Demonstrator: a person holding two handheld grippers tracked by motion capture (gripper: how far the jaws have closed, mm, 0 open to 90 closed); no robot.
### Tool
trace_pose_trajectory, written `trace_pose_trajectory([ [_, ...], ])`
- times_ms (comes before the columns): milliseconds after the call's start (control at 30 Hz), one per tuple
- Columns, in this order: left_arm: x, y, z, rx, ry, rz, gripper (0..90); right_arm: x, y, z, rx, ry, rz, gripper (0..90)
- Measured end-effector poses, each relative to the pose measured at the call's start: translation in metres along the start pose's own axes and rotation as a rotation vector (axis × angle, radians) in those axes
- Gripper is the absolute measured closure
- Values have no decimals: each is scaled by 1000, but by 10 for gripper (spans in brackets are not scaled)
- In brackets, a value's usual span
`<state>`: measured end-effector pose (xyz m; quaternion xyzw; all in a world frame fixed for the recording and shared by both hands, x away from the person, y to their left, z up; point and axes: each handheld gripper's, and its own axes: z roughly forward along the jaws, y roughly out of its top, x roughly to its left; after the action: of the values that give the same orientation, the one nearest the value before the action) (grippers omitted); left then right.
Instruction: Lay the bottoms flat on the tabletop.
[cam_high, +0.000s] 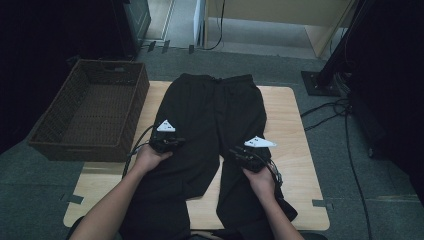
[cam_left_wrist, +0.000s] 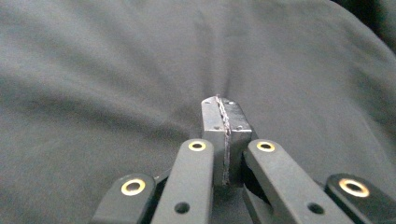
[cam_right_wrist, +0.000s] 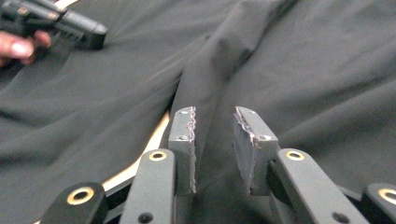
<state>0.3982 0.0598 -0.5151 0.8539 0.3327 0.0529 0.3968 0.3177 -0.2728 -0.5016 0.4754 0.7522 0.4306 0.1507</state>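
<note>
- Black trousers (cam_high: 215, 115) lie flat on the wooden table (cam_high: 295, 135), waistband at the far edge and legs running toward the near edge and over it.
- The left gripper (cam_high: 167, 141) rests on the left trouser leg, its jaws pressed together with no fabric visibly caught between them.
- The right gripper (cam_high: 245, 152) sits on the right leg near the crotch gap, its jaws apart with cloth beneath them, unpinched.
- A brown wicker basket (cam_high: 50, 132) stands off the table's left edge.
</note>
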Motion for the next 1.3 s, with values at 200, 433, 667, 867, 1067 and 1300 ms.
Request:
trace_pose_trajectory([
  [200,-15,-6,-6,37,-47,38,900,-11,16,4,-39,-46,-31,669],
  [433,-20,-16,-13,26,-49,32,900,-26,35,22,-11,-43,4,660],
  [667,-3,-3,-14,-27,-3,-37,652,-39,42,46,14,-64,31,556],
  [867,11,6,-6,-73,8,-2,502,-39,39,61,25,-103,9,499],
  [1067,17,7,-8,-68,27,-22,468,-28,51,68,-7,-94,-6,488],
  [1300,6,-1,-29,-71,-32,-35,443,-4,74,95,-30,-41,-40,418],
])
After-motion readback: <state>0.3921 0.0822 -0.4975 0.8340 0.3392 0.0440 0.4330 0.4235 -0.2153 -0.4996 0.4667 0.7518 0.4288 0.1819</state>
